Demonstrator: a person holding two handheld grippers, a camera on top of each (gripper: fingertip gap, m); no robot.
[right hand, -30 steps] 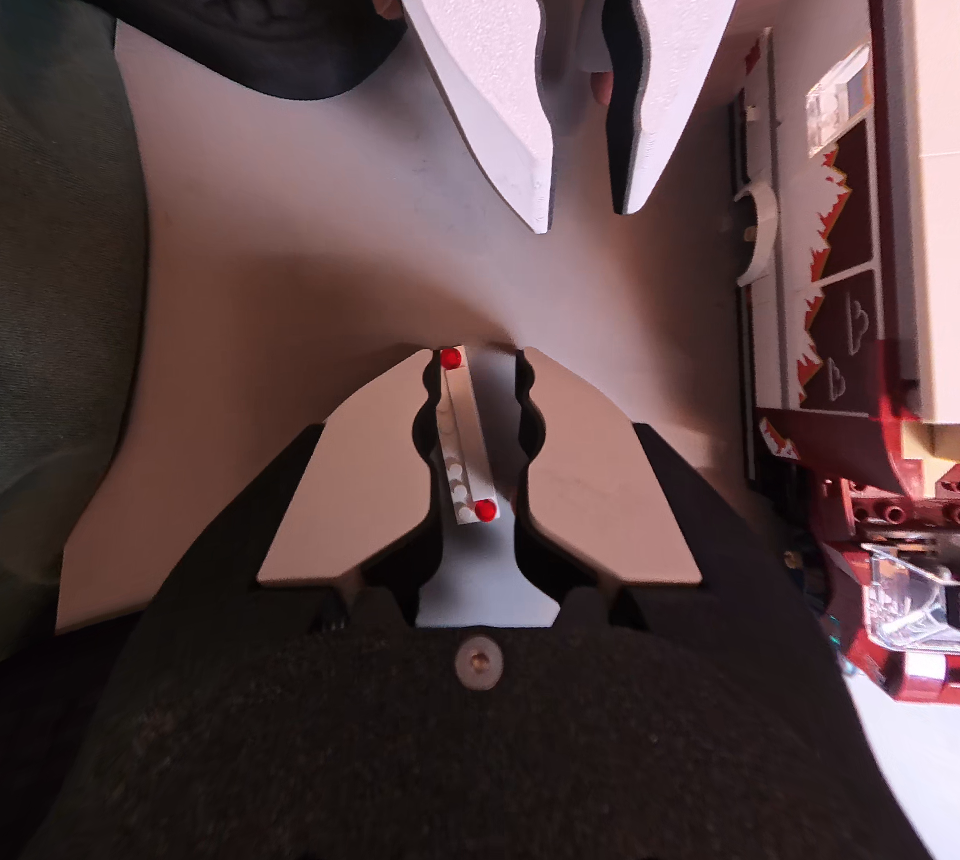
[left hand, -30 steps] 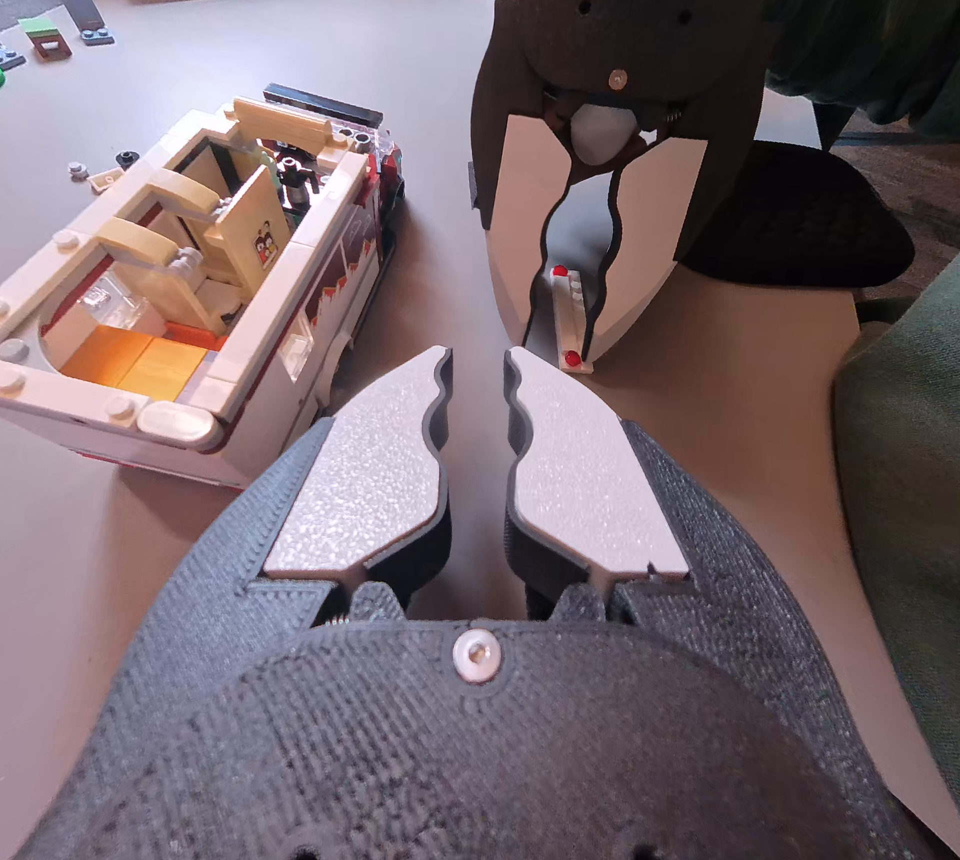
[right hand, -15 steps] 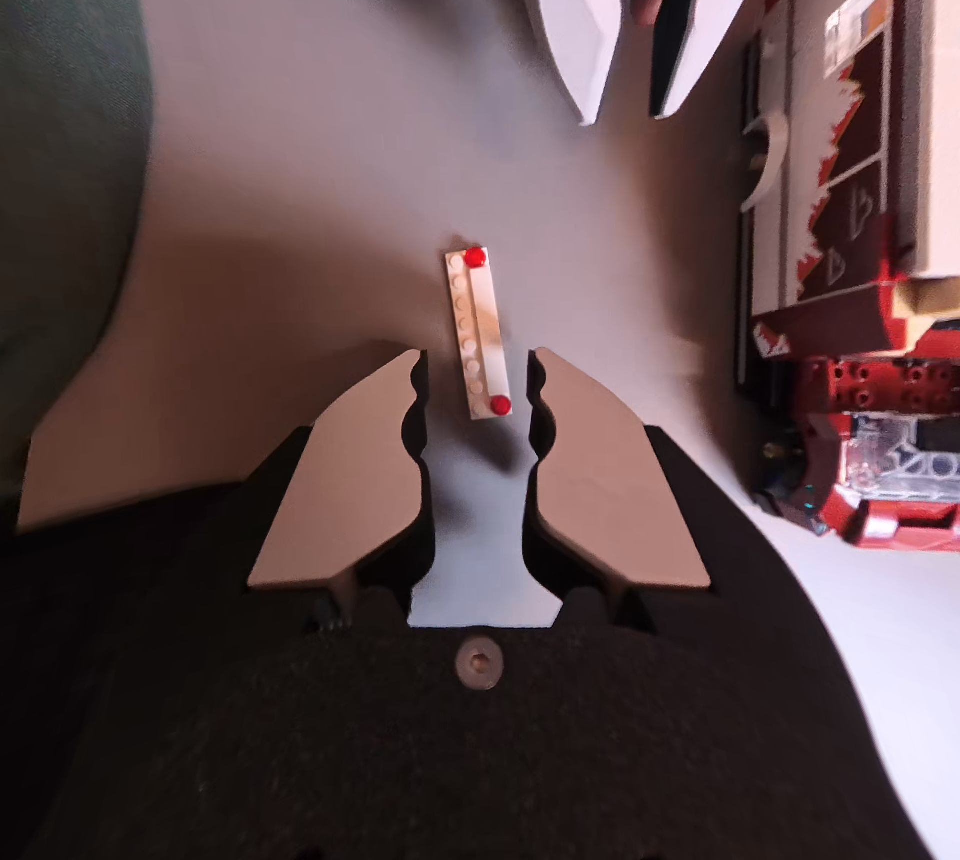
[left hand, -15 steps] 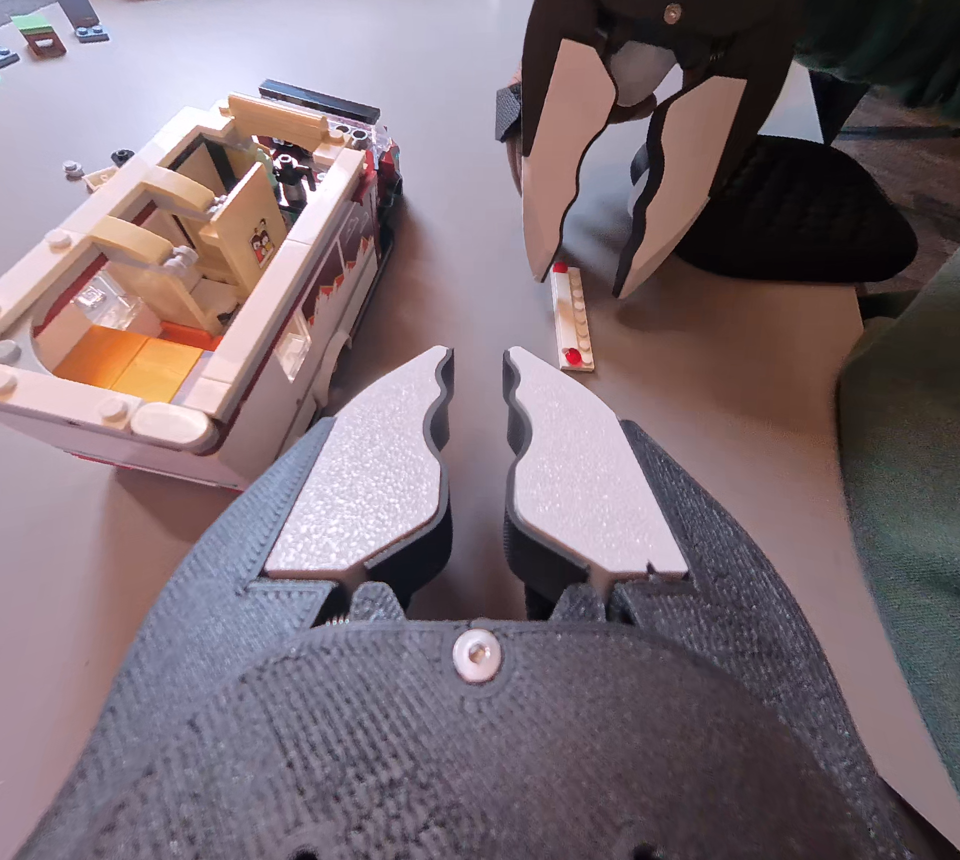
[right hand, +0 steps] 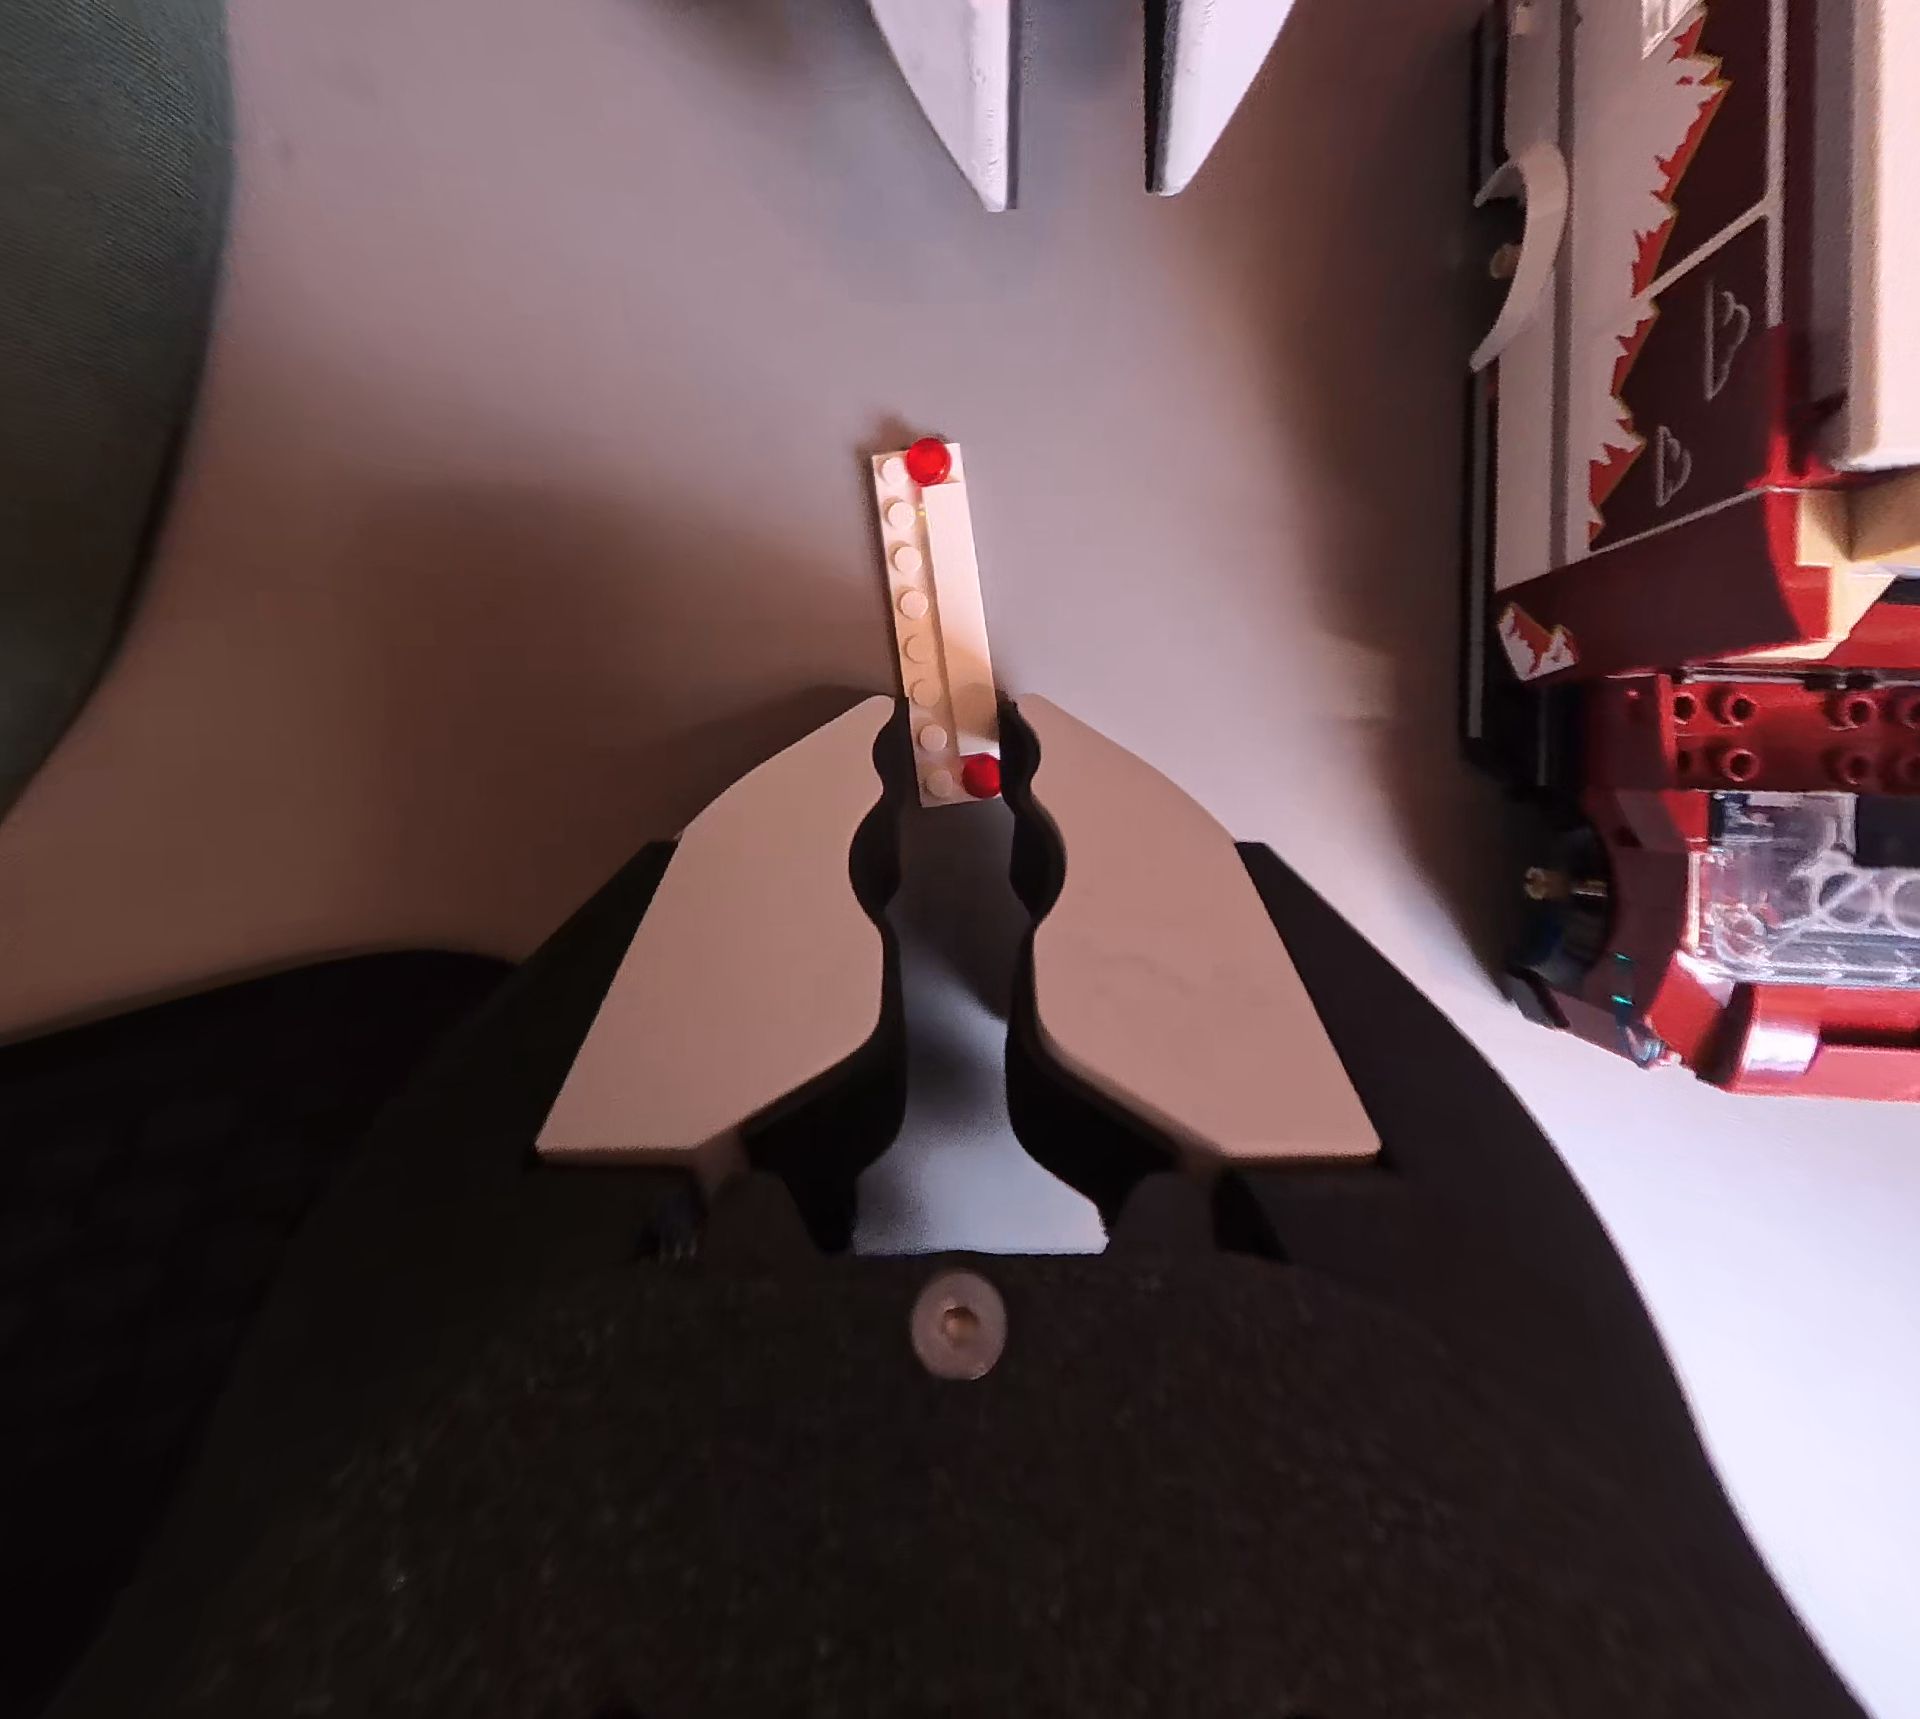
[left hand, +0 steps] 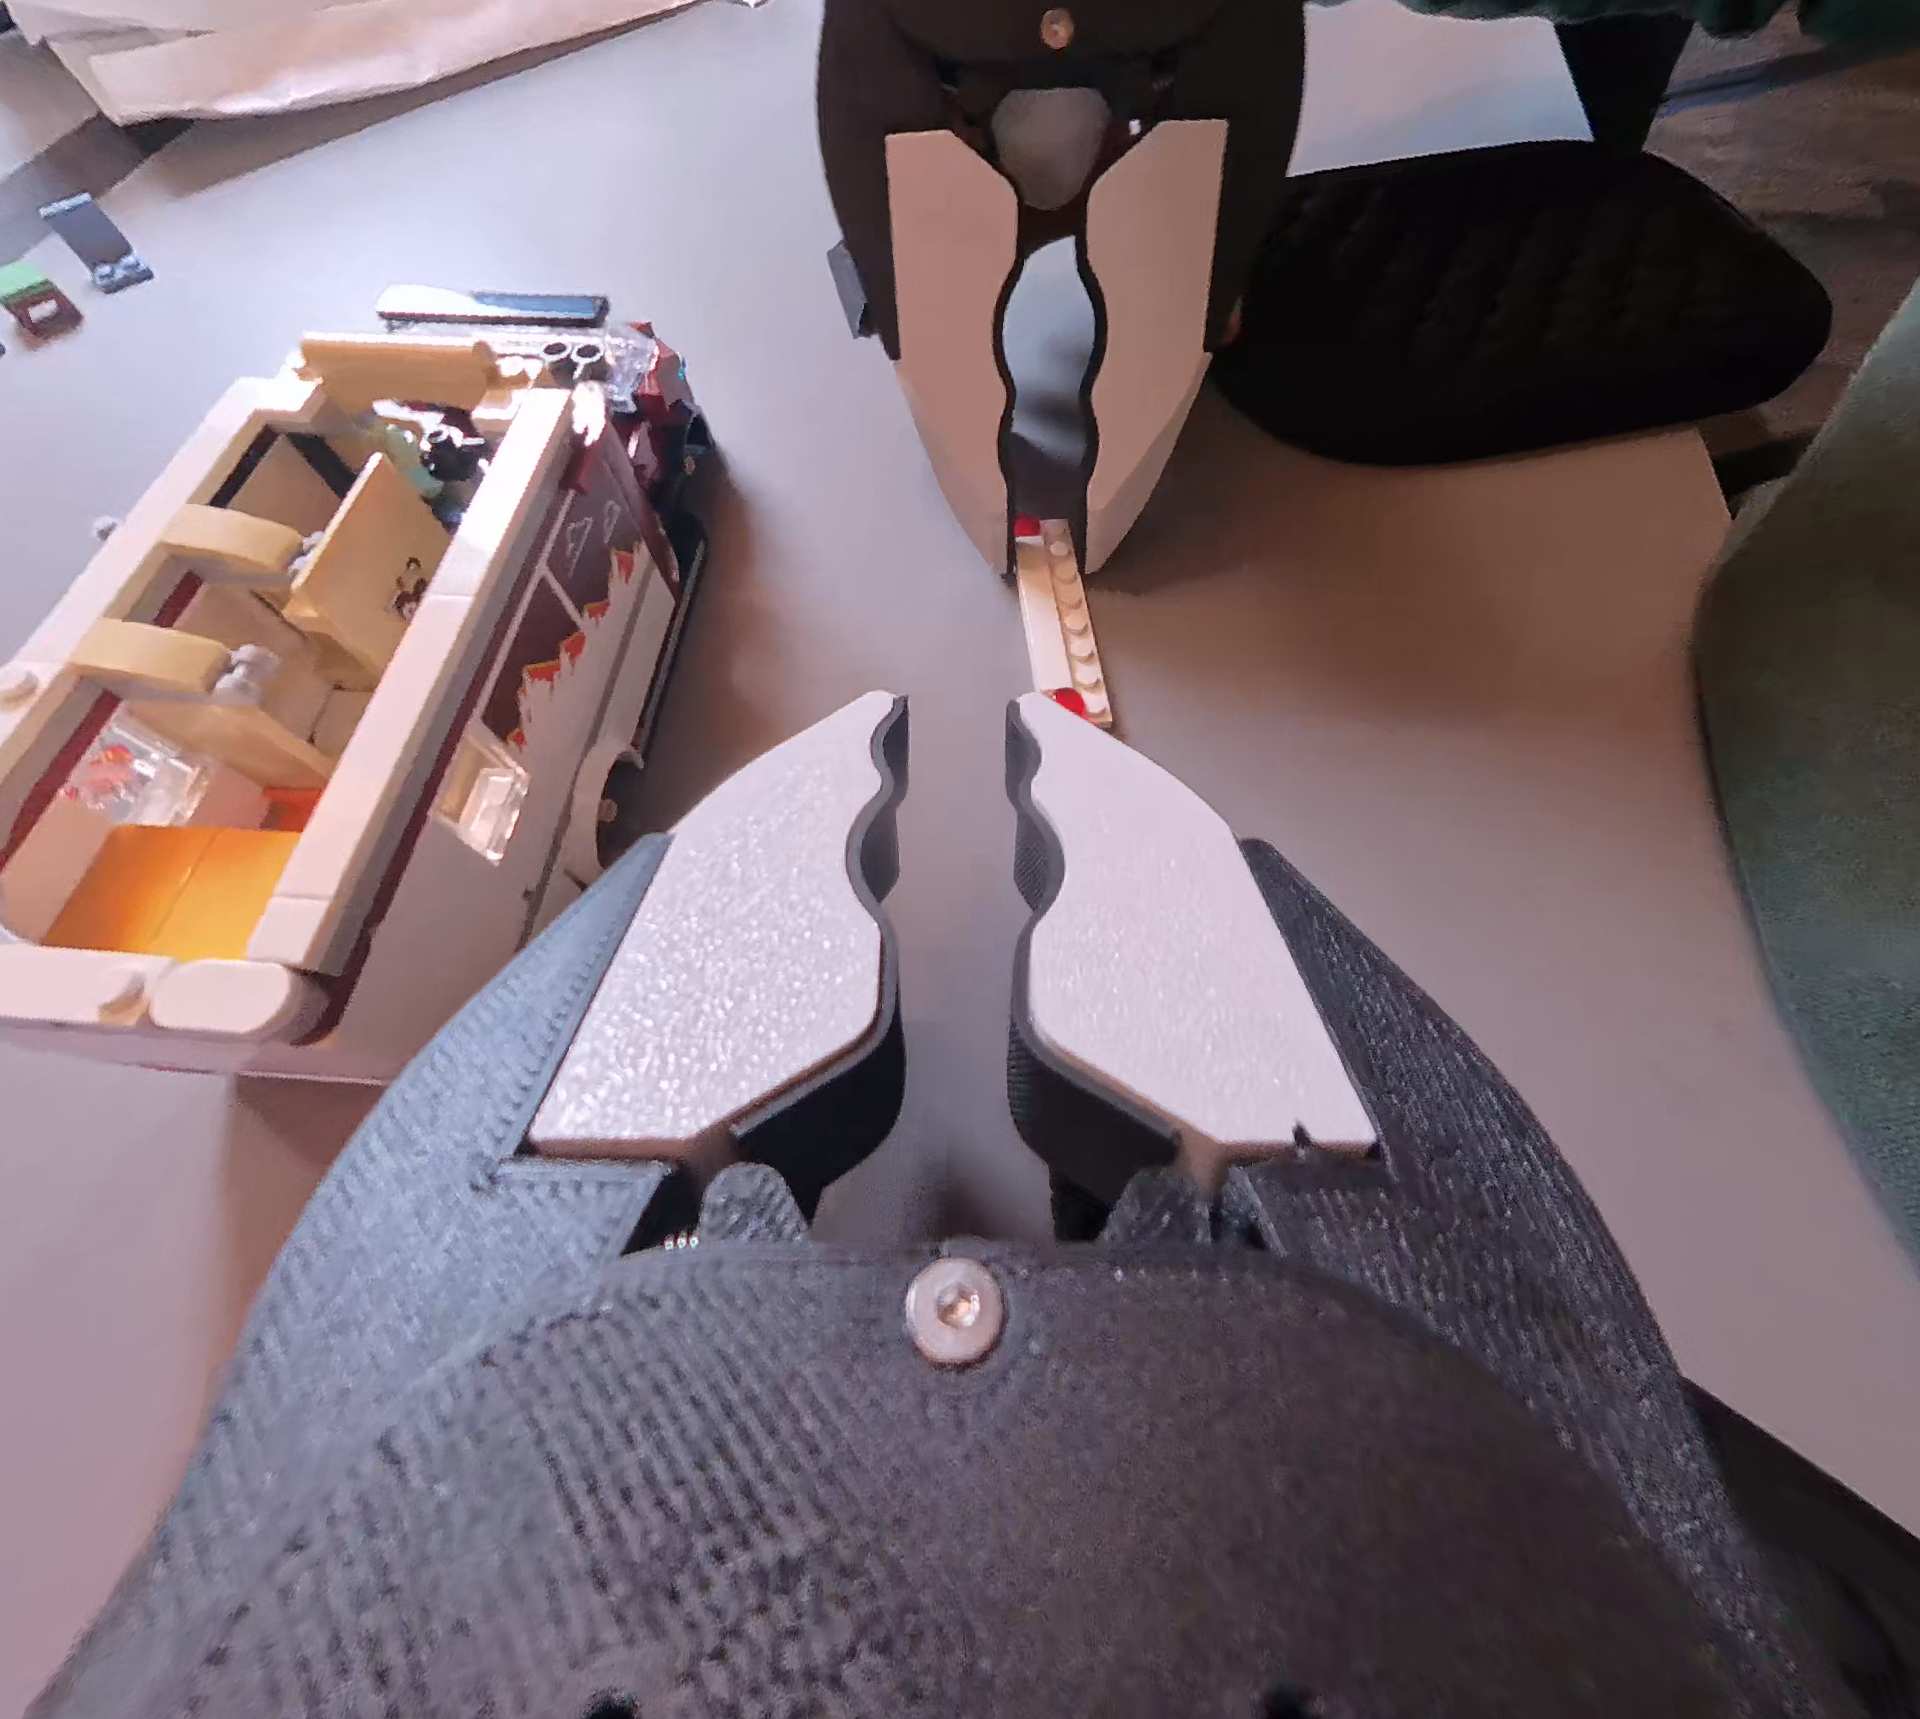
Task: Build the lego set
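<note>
My right gripper is closed on the near end of the white plate, which lies on the table with a red stud at each end. My left gripper stands narrowly open, holding nothing, just beside its other end. Farther left stands the brick van.

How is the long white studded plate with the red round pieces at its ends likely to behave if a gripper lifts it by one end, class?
The white plate looks like thin hard plastic, so probably stiff and light. Gripped at one end by the right gripper, most of its length sticks out, so it may pivot. The red round pieces are small add-ons and might pop off.
</note>
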